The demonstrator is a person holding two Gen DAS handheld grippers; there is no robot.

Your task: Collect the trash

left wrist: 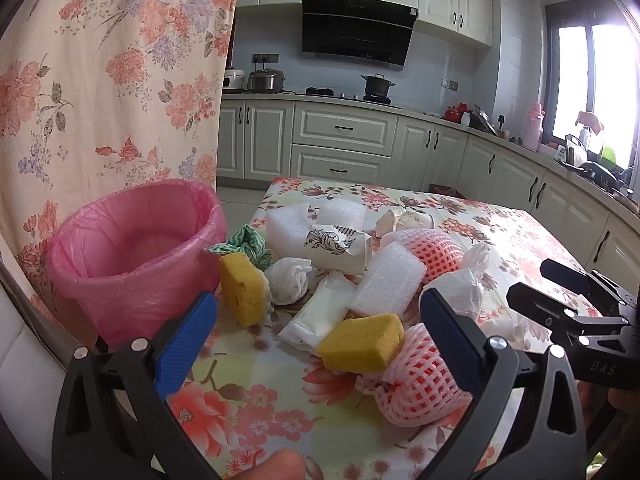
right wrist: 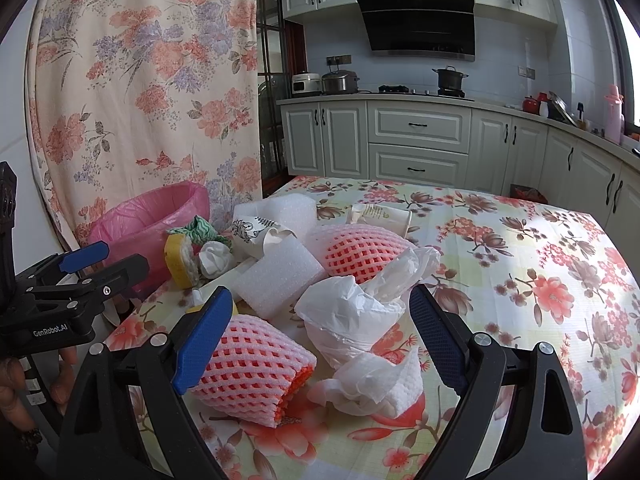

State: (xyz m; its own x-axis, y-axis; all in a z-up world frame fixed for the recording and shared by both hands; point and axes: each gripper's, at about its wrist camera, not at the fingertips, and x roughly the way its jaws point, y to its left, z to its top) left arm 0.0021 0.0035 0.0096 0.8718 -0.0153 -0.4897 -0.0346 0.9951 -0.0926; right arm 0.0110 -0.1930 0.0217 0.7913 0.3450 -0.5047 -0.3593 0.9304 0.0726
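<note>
A pile of trash lies on the floral table: yellow sponges (left wrist: 362,343), white foam blocks (left wrist: 390,284), pink foam fruit nets (left wrist: 416,384), crumpled tissues (left wrist: 288,280) and a printed paper cup (left wrist: 340,246). A bin lined with a pink bag (left wrist: 136,256) stands at the table's left edge. My left gripper (left wrist: 320,320) is open just before a sponge and a net. My right gripper (right wrist: 320,320) is open around a pink net (right wrist: 252,372) and crumpled white paper (right wrist: 360,320). Neither holds anything.
A floral curtain (left wrist: 112,80) hangs behind the bin. Kitchen cabinets (left wrist: 344,144) and a counter with pots run along the back and right. The floral tablecloth (right wrist: 520,280) stretches to the right of the pile. The left gripper shows at the left of the right wrist view (right wrist: 80,276).
</note>
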